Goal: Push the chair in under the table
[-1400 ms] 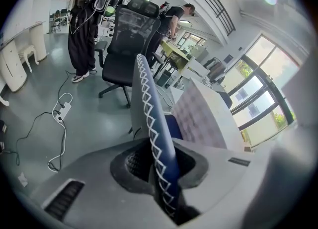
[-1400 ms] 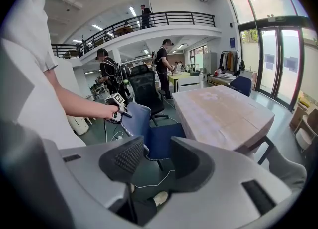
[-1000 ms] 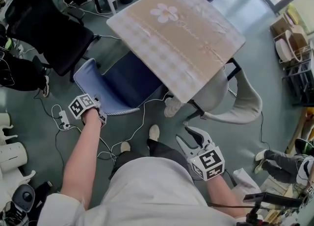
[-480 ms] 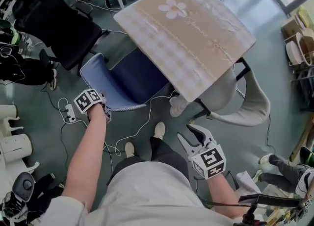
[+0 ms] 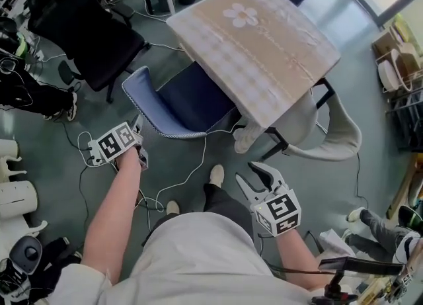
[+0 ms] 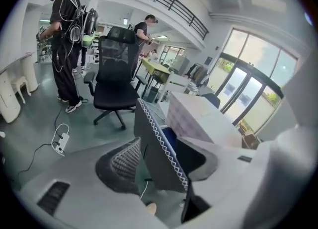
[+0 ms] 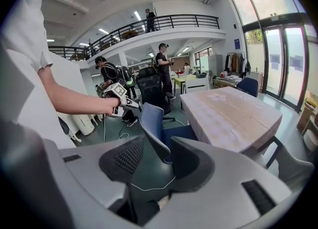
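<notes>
Left gripper (image 6: 164, 161) has its grey, ribbed-pad jaws opening. The chair's (image 5: 182, 98) thin backrest edge, trimmed in white zigzag stitching, stands between them, and neither pad is clamped on it. Right gripper (image 7: 158, 159) hangs with jaws apart, gripping nothing. Its blue padded seat sits partly under the square table (image 5: 264, 39), which is draped in beige checked cloth with a flower, at the head view's upper centre.

Grey-green floor (image 5: 370, 102), black office chair (image 5: 86, 32)

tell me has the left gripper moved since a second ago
Yes. The left gripper has drawn back from the blue chair, away from the table and toward the person; its jaws are opening, not pressing on the chair back.
</notes>
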`<state>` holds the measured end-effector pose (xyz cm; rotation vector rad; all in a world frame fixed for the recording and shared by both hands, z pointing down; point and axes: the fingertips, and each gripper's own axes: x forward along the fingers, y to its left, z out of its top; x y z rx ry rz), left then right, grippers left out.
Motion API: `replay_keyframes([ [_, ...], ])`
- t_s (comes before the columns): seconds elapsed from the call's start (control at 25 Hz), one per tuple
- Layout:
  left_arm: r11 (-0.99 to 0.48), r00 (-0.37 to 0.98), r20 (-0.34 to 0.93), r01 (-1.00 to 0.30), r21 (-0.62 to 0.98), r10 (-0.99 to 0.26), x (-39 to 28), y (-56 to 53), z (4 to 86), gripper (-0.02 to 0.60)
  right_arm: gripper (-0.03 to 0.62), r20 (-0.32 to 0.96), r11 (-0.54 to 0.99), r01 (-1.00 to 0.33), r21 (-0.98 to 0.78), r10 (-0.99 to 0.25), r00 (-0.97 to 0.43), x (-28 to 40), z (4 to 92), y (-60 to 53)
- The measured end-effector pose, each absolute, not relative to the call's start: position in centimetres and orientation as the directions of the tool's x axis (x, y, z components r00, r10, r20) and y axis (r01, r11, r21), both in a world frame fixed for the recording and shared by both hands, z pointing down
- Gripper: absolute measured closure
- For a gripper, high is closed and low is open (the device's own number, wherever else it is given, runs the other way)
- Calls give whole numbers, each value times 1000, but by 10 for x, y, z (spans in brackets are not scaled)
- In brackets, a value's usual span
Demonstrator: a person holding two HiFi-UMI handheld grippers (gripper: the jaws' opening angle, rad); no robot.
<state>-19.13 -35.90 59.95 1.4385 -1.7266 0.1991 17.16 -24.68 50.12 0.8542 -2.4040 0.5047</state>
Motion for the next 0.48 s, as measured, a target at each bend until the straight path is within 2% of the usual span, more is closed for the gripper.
replay_keyframes([
  [0.16,180,118,602,-893,412,-790,-203,-311,559,368,416,576,746,-652,-132,-478,-663,135,491,-217],
  [0.36,-16,252,485,-898,439,-838,-211,-233,514,535,421,553,764,-637,-99,-490,-674,85,481,-170],
  [0.48,-152,357,422,-881,447,-833,-209,-181,490,571,473,545,776,-626,-72,-495,-676,58,474,-137],
])
